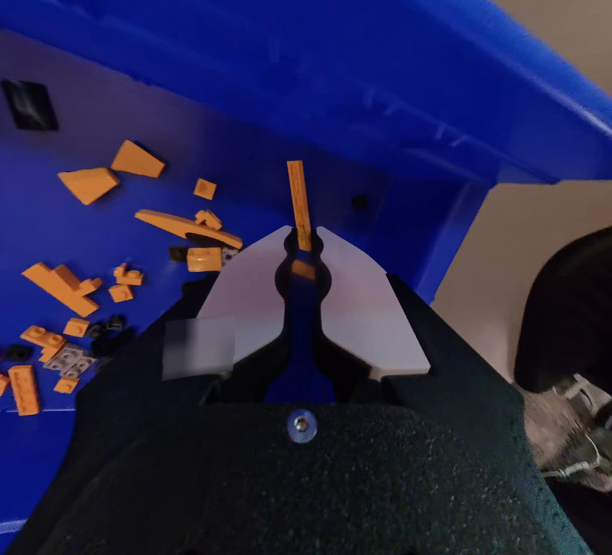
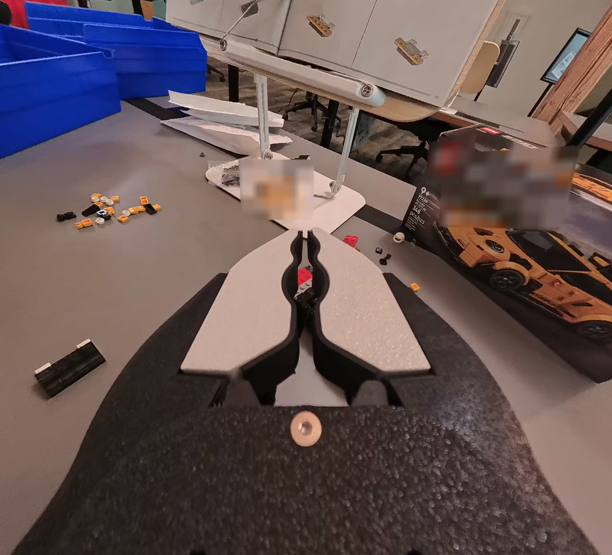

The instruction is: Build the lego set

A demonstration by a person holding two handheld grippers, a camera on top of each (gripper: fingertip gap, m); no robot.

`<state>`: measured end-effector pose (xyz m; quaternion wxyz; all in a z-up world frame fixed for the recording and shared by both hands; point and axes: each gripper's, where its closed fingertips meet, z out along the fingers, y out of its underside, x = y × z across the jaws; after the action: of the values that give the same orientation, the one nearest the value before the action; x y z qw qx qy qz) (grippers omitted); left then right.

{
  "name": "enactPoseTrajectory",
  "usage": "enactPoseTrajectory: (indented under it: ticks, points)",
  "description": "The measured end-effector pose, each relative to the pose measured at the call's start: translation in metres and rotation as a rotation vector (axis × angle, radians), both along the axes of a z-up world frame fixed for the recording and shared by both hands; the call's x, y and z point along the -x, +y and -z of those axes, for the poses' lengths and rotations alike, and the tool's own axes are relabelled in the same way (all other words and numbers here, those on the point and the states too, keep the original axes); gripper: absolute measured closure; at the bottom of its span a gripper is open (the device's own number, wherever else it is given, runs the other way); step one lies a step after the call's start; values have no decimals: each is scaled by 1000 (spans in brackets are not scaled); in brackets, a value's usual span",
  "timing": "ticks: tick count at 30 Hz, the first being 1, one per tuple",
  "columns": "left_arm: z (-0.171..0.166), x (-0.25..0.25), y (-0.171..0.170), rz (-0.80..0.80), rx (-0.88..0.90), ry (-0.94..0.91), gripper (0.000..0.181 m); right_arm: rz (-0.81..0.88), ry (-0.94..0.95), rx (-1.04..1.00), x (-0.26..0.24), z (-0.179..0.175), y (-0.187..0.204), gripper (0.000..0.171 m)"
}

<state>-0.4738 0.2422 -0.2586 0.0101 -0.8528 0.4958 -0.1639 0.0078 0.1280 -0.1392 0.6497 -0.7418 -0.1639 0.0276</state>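
Left gripper [image 1: 304, 236] pinches a thin orange plate [image 1: 299, 201] at its tips, held over the blue bin [image 1: 231, 68] holding loose orange pieces [image 1: 66, 284]. Right gripper [image 2: 305, 234] is nearly closed, tips empty, over the grey table [image 2: 116, 274]; a small red-grey build [image 2: 305, 280] shows between its fingers, contact unclear.

Free room and blockers around you

Lower left, loose orange pieces [image 1: 82, 290] crowd the bin floor; the blue bin wall [image 1: 331, 75] closes the top. Right view: bare grey table [image 2: 116, 290] centre left, stand base [image 2: 334, 204] and box [image 2: 516, 274] block ahead and right.
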Motion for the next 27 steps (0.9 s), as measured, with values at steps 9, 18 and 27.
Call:
enactPoseTrajectory:
  ticks: [9,18,27]
  points:
    - [-16,-2,18,-35,-125,-44,156,6,-1,-3,0,1,1,168]
    - [-89,-26,59,-264,-664,-342,168,39,16,-27,-8,-2,0,168]
    - [-116,-27,47,-451,-903,-552,179,65,21,-58,-13,-9,-2,167]
